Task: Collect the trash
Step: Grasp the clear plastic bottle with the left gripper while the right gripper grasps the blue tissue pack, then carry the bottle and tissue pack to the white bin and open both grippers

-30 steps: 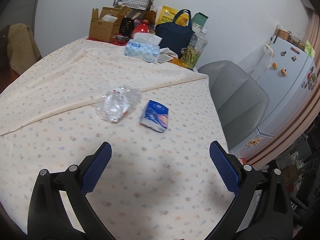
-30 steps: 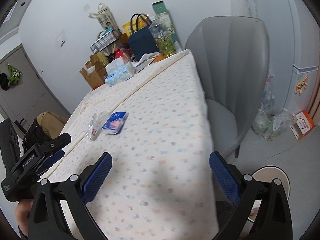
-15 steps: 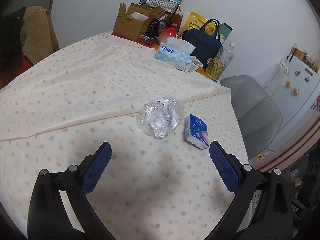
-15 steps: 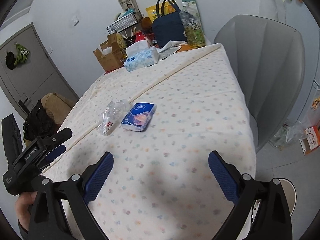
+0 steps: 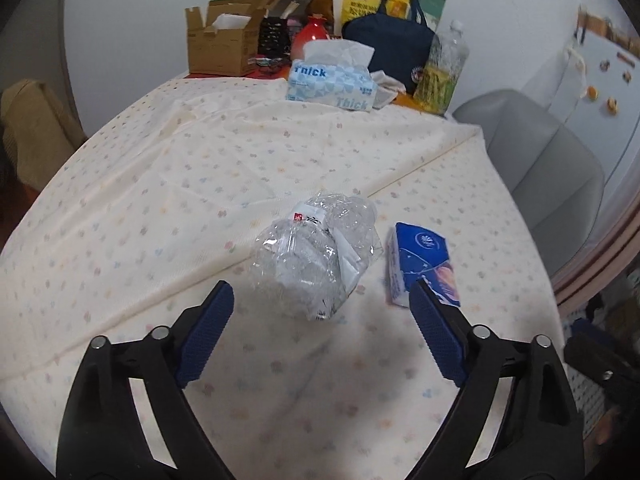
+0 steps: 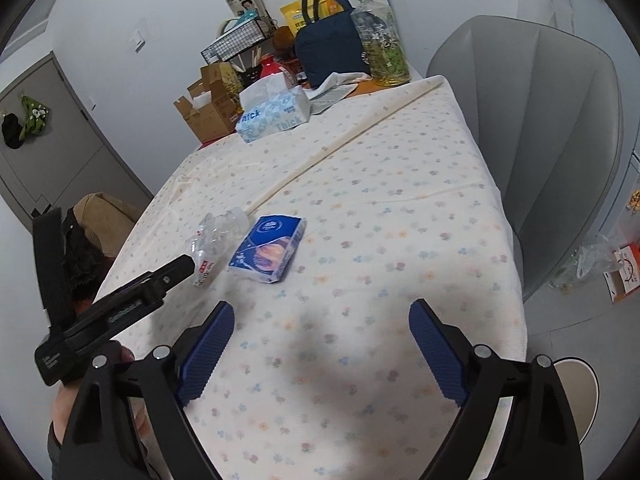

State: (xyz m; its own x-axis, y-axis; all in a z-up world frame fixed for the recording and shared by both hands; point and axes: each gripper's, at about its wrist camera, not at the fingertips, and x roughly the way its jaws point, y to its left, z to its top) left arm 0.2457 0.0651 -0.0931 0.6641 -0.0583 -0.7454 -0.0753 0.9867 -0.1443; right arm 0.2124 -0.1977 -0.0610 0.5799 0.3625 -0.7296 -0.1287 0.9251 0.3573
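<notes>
Counter: a cream floral cloth [image 5: 200,208] covers the counter, one long crease running across it toward 2 o'clock.
Room: white walls, a grey chair [image 6: 552,132] along the counter's right edge, a grey door [image 6: 48,152] at 9 o'clock in the right wrist view.
Writing: "Thick" reads on the blue tissue box [image 5: 332,84] at 12 o'clock; the crushed bottle's red-and-white label is too small to read.
Trash: the crushed clear plastic bottle [image 5: 316,256] lies mid-counter, the blue tissue pack [image 5: 420,264] just beside it at 3 o'clock.
Left tongs [image 5: 320,328]: spread wide and closing, hovering right over the near end of the bottle, pads not touching it; the right pad overlaps the tissue pack in view.
Right tongs [image 6: 320,344]: spread and closing, nothing between them, only bare cloth; the tissue pack sits at 11 o'clock.
Clutter: cardboard box [image 5: 224,44], navy bag [image 5: 392,44] and tall clear bottle [image 5: 444,72] crowd the far end.
</notes>
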